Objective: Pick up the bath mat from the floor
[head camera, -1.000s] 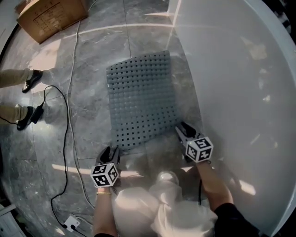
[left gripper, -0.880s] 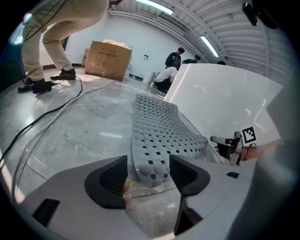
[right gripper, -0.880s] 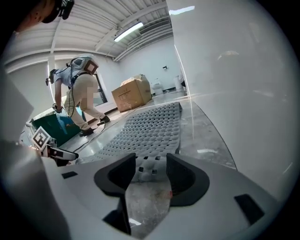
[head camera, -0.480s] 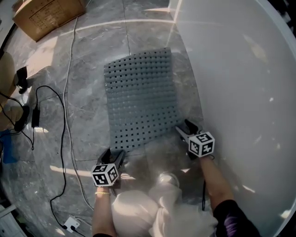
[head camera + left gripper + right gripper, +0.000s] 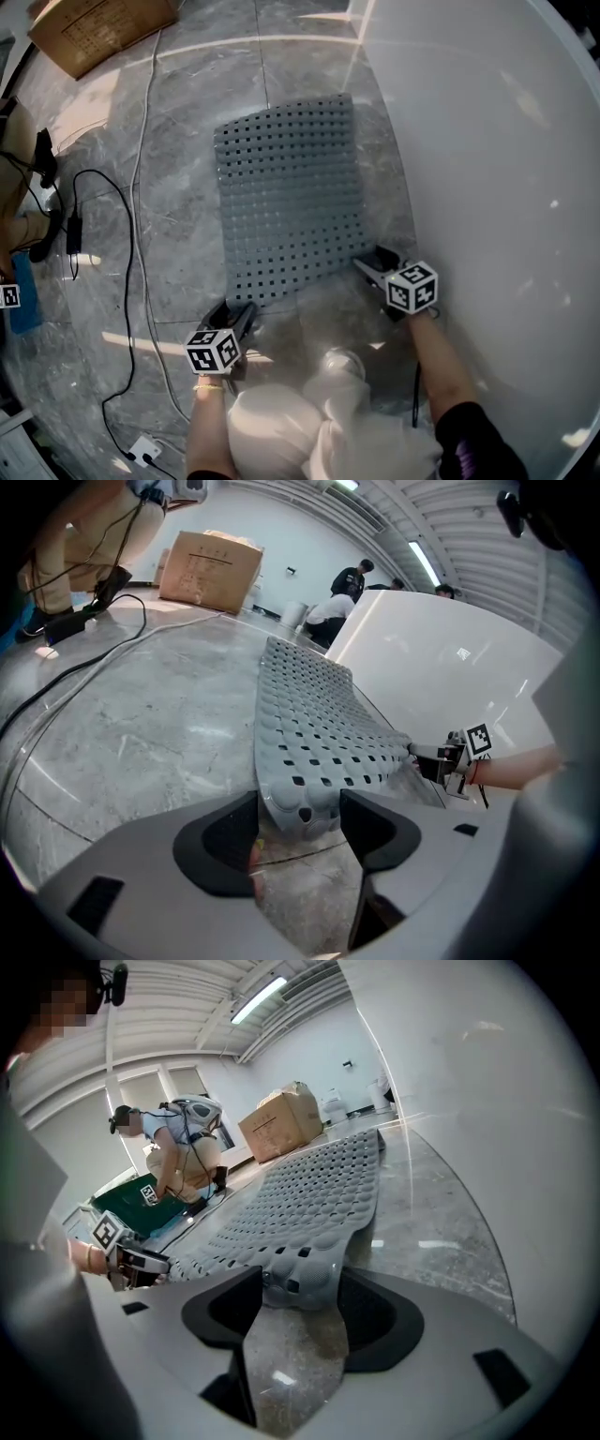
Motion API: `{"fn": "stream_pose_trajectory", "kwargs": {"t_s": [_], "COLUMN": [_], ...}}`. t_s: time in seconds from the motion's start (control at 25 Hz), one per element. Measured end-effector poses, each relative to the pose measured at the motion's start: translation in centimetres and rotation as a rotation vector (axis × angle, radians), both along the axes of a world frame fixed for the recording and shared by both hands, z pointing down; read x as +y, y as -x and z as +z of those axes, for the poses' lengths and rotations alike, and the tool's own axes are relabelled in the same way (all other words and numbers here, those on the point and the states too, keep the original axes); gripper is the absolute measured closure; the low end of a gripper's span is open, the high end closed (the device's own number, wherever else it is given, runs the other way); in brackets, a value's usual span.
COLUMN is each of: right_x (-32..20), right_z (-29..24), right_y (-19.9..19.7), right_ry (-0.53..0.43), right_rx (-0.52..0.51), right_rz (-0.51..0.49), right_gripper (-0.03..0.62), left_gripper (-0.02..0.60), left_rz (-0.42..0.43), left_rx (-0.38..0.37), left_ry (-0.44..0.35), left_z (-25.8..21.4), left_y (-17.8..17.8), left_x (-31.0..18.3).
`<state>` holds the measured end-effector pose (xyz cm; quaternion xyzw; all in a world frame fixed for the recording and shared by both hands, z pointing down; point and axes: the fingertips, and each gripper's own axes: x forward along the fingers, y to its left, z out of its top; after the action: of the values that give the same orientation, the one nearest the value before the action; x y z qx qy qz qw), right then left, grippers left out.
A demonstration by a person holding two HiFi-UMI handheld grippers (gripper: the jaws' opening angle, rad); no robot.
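The grey bath mat (image 5: 286,197), full of square holes, lies flat on the marble floor beside the tub. My left gripper (image 5: 240,311) is at its near left corner and my right gripper (image 5: 372,264) at its near right corner. In the left gripper view the mat (image 5: 309,714) runs away from the left gripper (image 5: 300,810); its bumpy corner sits between wide jaws that have just been closing slightly, pads not pressing. In the right gripper view the mat (image 5: 300,1194) has its curled corner between the right gripper (image 5: 298,1288), whose jaws have just been opening.
A white bathtub (image 5: 487,187) fills the right side, close to the mat's edge. A cardboard box (image 5: 94,33) stands at the far left. Black and white cables (image 5: 131,244) cross the floor on the left, near a crouching person (image 5: 23,159). My knees (image 5: 309,422) are below.
Both grippers have sunk to the mat's near corners and their jaws stand wider. The person at the left has shifted from standing feet to a crouch.
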<state>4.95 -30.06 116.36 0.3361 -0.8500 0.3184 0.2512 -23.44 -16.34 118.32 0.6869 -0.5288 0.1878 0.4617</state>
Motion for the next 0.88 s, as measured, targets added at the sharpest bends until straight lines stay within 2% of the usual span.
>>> {"fn": "stream_pose_trajectory", "kwargs": {"t_s": [0.16, 0.36, 0.56, 0.6, 0.64, 0.68, 0.76, 0.88], "right_x": [0.1, 0.2, 0.0, 0.0, 0.0, 0.0, 0.2, 0.3], "right_z": [-0.1, -0.6, -2.1, -2.4, -2.7, -2.9, -3.3, -4.0], "right_y": [0.1, -0.2, -0.1, -0.2, -0.3, -0.4, -0.4, 0.1], "right_ry": [-0.017, -0.038, -0.11, -0.128, -0.145, -0.156, -0.166, -0.18], "right_rx": [0.002, 0.003, 0.015, 0.018, 0.025, 0.032, 0.044, 0.051], "right_rz": [0.015, 0.025, 0.02, 0.022, 0.022, 0.019, 0.006, 0.003], "right_gripper": [0.339, 0.376, 0.416, 0.43, 0.471, 0.502, 0.505, 0.51], "left_gripper": [0.338, 0.413, 0.45, 0.465, 0.481, 0.502, 0.543, 0.552], "left_rz": [0.002, -0.033, 0.027, 0.039, 0.045, 0.043, 0.02, 0.0], "left_rx": [-0.011, 0.022, -0.086, -0.108, -0.123, -0.129, -0.129, -0.137], "left_ry": [-0.007, -0.014, -0.055, -0.064, -0.071, -0.078, -0.094, -0.111], "left_z": [-0.2, -0.9, -1.6, -1.7, -1.8, -2.1, -2.6, -3.3], "left_y": [-0.2, 0.1, -0.2, -0.3, -0.3, -0.3, -0.2, -0.3], "left_x": [0.0, -0.1, -0.2, -0.2, -0.2, -0.2, -0.4, -0.6]}}
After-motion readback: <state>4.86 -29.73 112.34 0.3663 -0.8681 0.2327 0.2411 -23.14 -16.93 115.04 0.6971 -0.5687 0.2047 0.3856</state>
